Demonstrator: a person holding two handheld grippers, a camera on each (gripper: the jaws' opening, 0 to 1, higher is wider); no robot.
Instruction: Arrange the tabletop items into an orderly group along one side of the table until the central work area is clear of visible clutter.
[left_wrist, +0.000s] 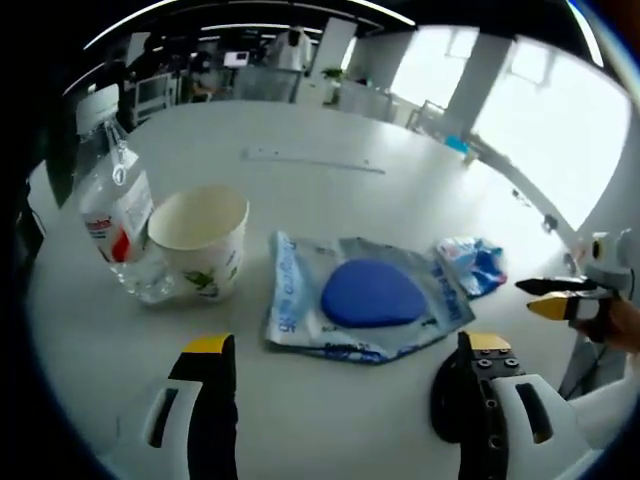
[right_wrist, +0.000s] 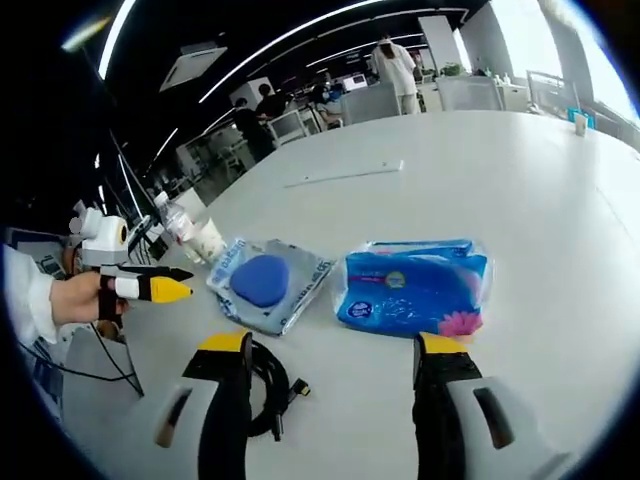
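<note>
White table (left_wrist: 330, 190): bottle (left_wrist: 118, 210), paper cup (left_wrist: 202, 243), sponge pack (left_wrist: 365, 296), tissue pack (right_wrist: 415, 287), cable (right_wrist: 268, 385).

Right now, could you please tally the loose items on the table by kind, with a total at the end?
Plastic bottle: 1
Paper cup: 1
Clear pouch holding a blue pad: 1
Blue tissue pack: 1
Black cable: 1
Total: 5

Bright daylight from windows (left_wrist: 540, 110) beyond claws, blown out; ceiling strip lights (right_wrist: 270, 45) streaked. White table (left_wrist: 330, 200) glary, shadows faint. Strong fisheye bending, edges dark, soft.
</note>
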